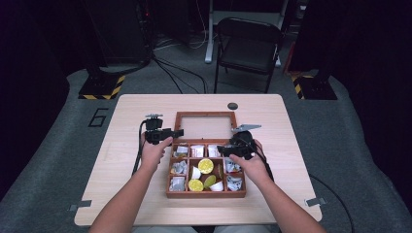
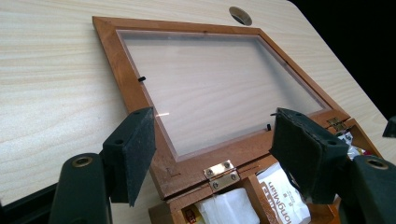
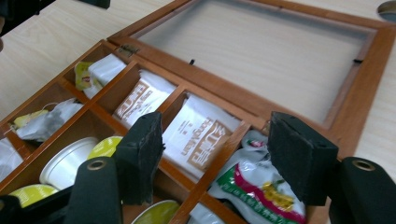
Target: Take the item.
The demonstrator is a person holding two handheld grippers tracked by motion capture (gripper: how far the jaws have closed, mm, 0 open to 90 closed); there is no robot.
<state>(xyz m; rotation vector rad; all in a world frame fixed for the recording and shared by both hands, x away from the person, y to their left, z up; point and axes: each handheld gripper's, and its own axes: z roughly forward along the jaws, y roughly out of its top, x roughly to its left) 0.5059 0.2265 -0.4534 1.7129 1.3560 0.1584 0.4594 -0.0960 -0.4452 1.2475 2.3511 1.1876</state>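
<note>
A wooden compartment box (image 1: 170,194) lies on the table with its glass-paned lid (image 1: 206,127) folded flat behind it. The compartments hold tea sachets (image 3: 198,140), white and yellow-lidded cups (image 1: 205,166) and foil packets (image 1: 179,167). My left gripper (image 1: 179,133) hovers at the lid's left hinge corner, open, with nothing between its jaws; in the left gripper view the lid frame (image 2: 140,100) and a brass hinge (image 2: 220,171) lie just ahead. My right gripper (image 1: 222,149) is over the box's right-hand compartments, open and empty, above a green and red packet (image 3: 252,186).
The light wooden table (image 1: 121,145) has bare surface to the left and right of the box. A round cable hole (image 1: 232,106) sits near the far edge. A black folding chair (image 1: 248,46) stands beyond the table.
</note>
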